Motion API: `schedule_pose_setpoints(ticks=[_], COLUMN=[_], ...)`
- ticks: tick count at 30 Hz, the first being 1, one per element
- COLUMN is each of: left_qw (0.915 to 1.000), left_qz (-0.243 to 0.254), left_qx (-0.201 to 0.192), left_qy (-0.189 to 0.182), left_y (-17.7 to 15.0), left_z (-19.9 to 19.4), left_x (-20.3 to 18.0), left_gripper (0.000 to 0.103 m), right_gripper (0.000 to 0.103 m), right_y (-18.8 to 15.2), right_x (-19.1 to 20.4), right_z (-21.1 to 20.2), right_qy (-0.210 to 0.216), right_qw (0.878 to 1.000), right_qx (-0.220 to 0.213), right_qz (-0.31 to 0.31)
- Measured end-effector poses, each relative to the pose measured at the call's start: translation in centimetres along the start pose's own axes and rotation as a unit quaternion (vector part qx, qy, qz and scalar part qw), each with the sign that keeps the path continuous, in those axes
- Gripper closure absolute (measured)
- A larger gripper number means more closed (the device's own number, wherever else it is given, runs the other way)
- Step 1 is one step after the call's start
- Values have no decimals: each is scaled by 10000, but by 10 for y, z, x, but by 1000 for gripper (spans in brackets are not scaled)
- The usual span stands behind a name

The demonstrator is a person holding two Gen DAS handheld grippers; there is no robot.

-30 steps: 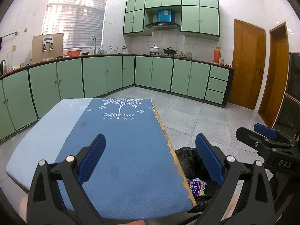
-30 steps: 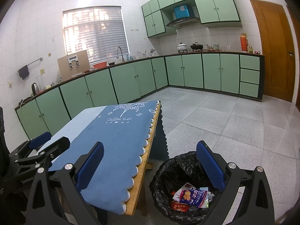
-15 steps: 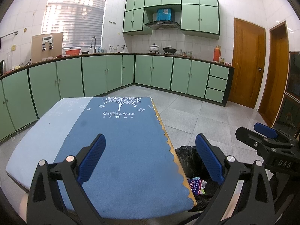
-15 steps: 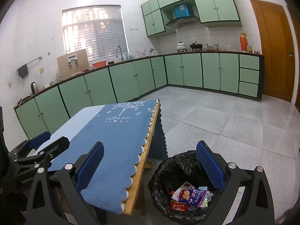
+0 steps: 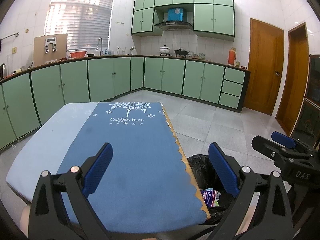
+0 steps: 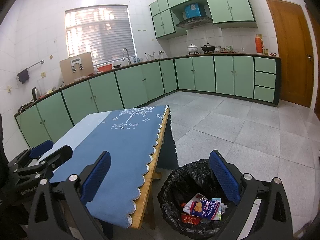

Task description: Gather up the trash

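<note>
The left hand-held gripper [image 5: 160,168] hung wide and empty over the near end of the desk [image 5: 176,140], above its blue cloth [image 5: 132,152]. The right hand-held gripper [image 6: 160,174] was equally wide and empty, above the desk's right edge and the black-lined bin [image 6: 180,180] on the floor beside it. Snack wrappers [image 6: 204,208] lay inside the bin.

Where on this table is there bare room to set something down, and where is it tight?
The whole blue runner is bare from the tree print to the near scalloped edge, and so is the light-blue strip along its left. It is crowded only off the right edge, where the black-lined bin holds wrappers.
</note>
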State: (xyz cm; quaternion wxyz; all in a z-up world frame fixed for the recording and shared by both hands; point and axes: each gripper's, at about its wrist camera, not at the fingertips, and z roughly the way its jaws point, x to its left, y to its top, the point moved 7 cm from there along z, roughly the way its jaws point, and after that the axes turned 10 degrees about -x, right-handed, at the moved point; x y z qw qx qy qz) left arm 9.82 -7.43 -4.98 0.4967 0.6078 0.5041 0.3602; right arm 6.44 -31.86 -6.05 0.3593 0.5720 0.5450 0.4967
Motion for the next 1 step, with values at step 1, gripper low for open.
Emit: schedule_pose_setpoints(ticks=[1], left_qw=[10000], left_qz=[-3], left_qx=[-2], left_qy=[8], left_y=[0], left_z=[0], left_x=[0], left_gripper=[9], right_gripper=[6], right_y=[0], right_x=[0], right_z=[0], right_qy=[1], right_qw=[10000], right_qx=[2], right_qz=[3])
